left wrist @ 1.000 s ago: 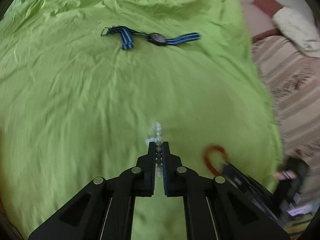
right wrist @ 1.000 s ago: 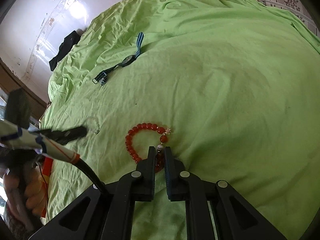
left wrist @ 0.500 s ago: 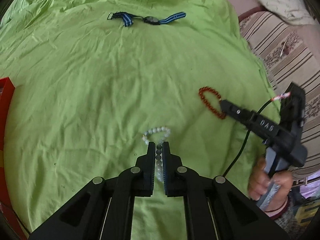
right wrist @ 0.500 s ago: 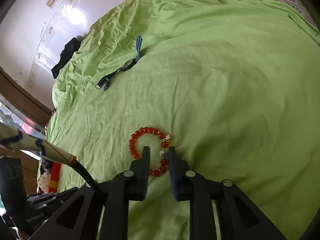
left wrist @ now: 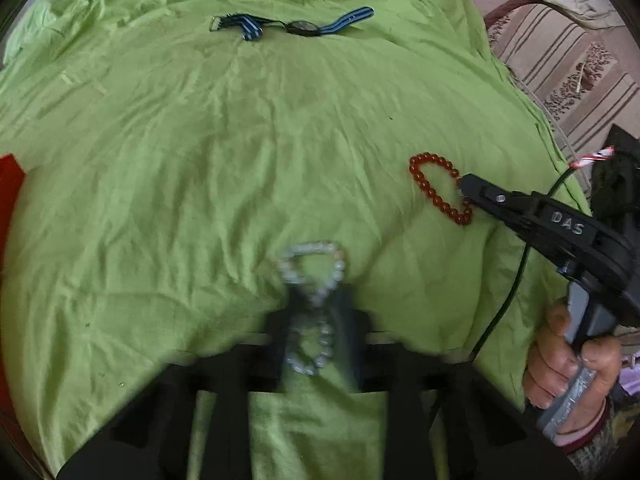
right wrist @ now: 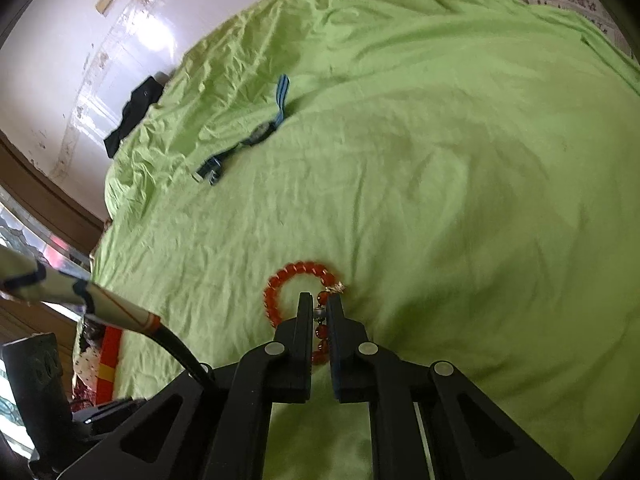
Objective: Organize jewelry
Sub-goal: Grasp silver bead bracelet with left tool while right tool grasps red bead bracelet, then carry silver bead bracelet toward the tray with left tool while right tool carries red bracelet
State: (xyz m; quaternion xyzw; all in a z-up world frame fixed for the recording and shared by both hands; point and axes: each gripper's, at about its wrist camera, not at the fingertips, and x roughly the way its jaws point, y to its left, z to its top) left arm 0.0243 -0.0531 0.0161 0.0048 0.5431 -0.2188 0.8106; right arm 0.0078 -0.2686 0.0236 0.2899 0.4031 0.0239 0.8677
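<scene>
We see a matt, wrinkled green cloth sheet [right wrist: 440, 160], glossy red beads [right wrist: 296, 270], pale pearly beads [left wrist: 316, 252], a woven striped watch strap [left wrist: 348, 20] and matt black plastic gripper fingers [right wrist: 306, 320].

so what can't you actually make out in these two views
- Left wrist view: the left gripper and the pale bead bracelet in it are smeared by motion blur, so bead detail is lost.
- Left wrist view: the red thing is cut off by the left edge.
- Right wrist view: the near part of the red bead bracelet is hidden behind the right gripper.
- Both views: the watch face is too small to read.
</scene>
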